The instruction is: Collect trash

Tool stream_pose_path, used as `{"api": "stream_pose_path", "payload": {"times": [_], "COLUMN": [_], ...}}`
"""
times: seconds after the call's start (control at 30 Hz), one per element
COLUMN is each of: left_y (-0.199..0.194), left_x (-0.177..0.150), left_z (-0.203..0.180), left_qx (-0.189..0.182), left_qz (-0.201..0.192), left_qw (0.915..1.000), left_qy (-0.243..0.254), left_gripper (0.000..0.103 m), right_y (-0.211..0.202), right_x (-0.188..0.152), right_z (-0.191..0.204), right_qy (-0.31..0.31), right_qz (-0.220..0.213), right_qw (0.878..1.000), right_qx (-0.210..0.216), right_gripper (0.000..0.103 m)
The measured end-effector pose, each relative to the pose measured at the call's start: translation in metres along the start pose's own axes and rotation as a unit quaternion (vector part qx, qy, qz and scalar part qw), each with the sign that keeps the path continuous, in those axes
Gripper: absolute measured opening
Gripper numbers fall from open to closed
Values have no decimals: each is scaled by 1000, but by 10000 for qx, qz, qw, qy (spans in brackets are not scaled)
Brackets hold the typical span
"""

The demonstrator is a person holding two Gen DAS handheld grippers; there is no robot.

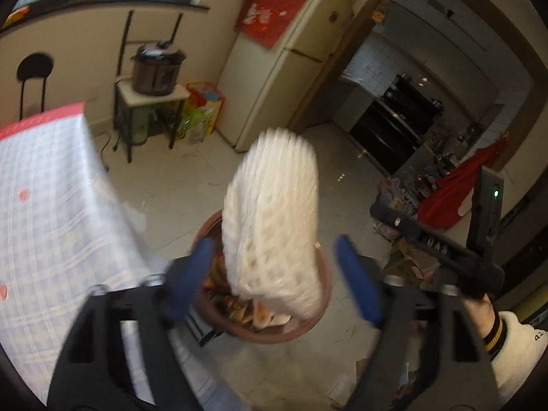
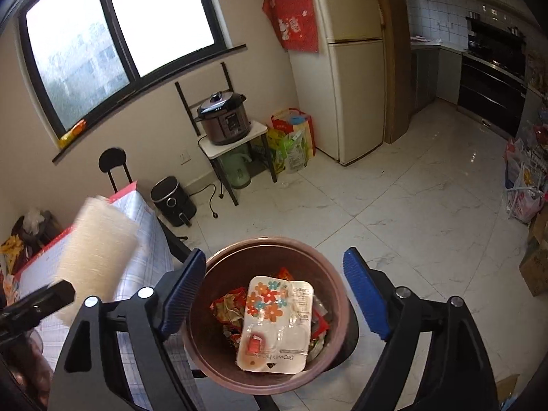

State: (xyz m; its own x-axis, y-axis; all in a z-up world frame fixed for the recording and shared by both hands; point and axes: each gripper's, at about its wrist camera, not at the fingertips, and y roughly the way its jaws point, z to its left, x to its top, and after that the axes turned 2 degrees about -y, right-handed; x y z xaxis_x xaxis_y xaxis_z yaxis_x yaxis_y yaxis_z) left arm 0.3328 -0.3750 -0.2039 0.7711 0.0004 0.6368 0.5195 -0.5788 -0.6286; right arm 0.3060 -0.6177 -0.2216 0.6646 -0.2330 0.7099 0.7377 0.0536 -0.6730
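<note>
Far left, the checked blue-and-white cloth-covered surface (image 1: 51,205) with its red border runs off the edge of view. Next, the left gripper (image 1: 274,277), blue-padded fingers (image 1: 356,281) spread wide apart, clamped on nothing. Between and ahead of them, blurred, the white foam-mesh fruit sleeve (image 1: 274,222) hangs over the round brown plastic bin (image 1: 322,308); its lower end overlaps the bin's mouth, but whether it touches the contents cannot be told. In the right wrist view the same sleeve (image 2: 96,246) sits at far left, above the surface's edge. Centre there: the bin (image 2: 202,325) on the pale tiled floor (image 2: 411,205), holding crumpled red wrappers (image 2: 229,308) and a white flower-printed plastic tray (image 2: 277,322) lying on top. The right gripper (image 2: 274,298) frames the bin, fingers wide apart, holding nothing. Judgement: the sleeve is very light, soft and springy, not fragile; it will crush under a pinch and may drift or snag. If it needs retaking, take it across the middle, squeezing until the mesh collapses.
</note>
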Motion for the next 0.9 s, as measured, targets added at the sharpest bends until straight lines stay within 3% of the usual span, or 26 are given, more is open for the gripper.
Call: {"api": "stream_pose_path", "payload": {"times": [0.17,0.4,0.7,0.9], "left_y": [-9,-47,-138,-218], "left_x": [19,22,13,2], "left_z": [-29,-23,0,23], "left_qx": [-254,84,441,721], "left_qz": [-275,-400,-686,-973], "left_qw": [9989,9983,9946,9903], "left_qy": [292,412,635,680], "left_gripper": [97,97,97,97], "right_y": [-26,-54,-115,-161], "right_x": [-3,-4,-10,-19], "right_z": [-22,-20,38,100], "right_qy": [287,403,70,-178], "right_qz": [-141,-97,-312,-502], "right_qw": [9994,9987,9985,9978], "right_qx": [-93,-295,-447,-406], "right_gripper": [95,98,98,98]}}
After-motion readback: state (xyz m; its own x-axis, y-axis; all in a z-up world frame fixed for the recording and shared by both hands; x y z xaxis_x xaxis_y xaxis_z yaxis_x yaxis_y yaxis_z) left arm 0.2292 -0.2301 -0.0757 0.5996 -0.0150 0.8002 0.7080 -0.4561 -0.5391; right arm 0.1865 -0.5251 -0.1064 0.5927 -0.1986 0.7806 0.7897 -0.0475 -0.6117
